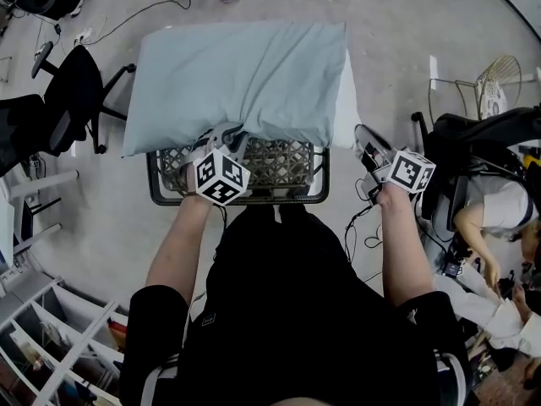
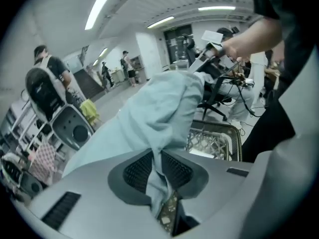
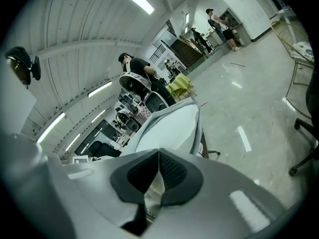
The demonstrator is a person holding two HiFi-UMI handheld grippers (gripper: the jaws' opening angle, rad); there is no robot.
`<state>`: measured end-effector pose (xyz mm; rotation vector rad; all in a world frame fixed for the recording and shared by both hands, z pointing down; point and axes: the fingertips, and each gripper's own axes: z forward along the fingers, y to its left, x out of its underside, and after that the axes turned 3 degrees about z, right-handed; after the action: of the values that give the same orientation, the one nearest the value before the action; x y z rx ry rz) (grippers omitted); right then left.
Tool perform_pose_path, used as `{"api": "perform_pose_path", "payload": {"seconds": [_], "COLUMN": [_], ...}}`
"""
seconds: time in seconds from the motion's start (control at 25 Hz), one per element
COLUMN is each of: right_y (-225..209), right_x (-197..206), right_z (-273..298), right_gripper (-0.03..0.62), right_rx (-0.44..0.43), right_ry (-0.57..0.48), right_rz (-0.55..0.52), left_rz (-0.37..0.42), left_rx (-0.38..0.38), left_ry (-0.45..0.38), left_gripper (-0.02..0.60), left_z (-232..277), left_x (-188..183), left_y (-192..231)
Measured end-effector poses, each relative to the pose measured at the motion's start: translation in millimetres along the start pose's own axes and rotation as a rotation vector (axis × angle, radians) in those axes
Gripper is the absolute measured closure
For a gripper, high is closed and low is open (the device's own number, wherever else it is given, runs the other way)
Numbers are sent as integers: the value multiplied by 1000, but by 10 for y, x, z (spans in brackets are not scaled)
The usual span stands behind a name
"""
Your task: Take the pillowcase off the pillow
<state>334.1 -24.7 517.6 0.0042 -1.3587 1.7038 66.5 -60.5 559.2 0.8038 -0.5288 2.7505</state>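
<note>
Over the floor basket, the limp, seemingly light pillowcase is pinched at its hem by the left gripper, the white pillow by the right gripper.

The pillowcase and pillow are matt cloth, the basket a woven lattice, the floor smooth.

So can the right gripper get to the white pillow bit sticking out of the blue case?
Probably yes. The right gripper hangs close to the white pillow end, with nothing between them. Its jaws are shut, though, so they would need to open first.
</note>
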Motion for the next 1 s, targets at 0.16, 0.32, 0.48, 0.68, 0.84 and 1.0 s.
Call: {"api": "perform_pose_path", "payload": {"seconds": [0.16, 0.32, 0.48, 0.68, 0.84, 1.0], "right_y": [111, 191, 86, 45, 13, 43], "right_x": [104, 182, 183, 164, 201, 230], "right_z": [25, -7, -34, -56, -69, -108], "right_gripper": [583, 583, 583, 583, 584, 584], "right_rx": [-3, -9, 19, 20, 20, 36], "right_ry": [26, 25, 8, -5, -6, 18], "right_rz": [-15, -5, 6, 25, 44, -16], "left_rz": [127, 137, 141, 129, 170, 183], "left_rx": [61, 103, 149, 130, 116, 99], "left_ry": [-174, -174, -155, -113, -66, -58], "left_gripper": [396, 430, 536, 573, 575, 575], "left_z": [52, 296, 311, 192, 172, 142], "left_x": [-810, -997, -860, -515, -331, -237], "left_y": [-438, -577, -579, -416, -318, -146]}}
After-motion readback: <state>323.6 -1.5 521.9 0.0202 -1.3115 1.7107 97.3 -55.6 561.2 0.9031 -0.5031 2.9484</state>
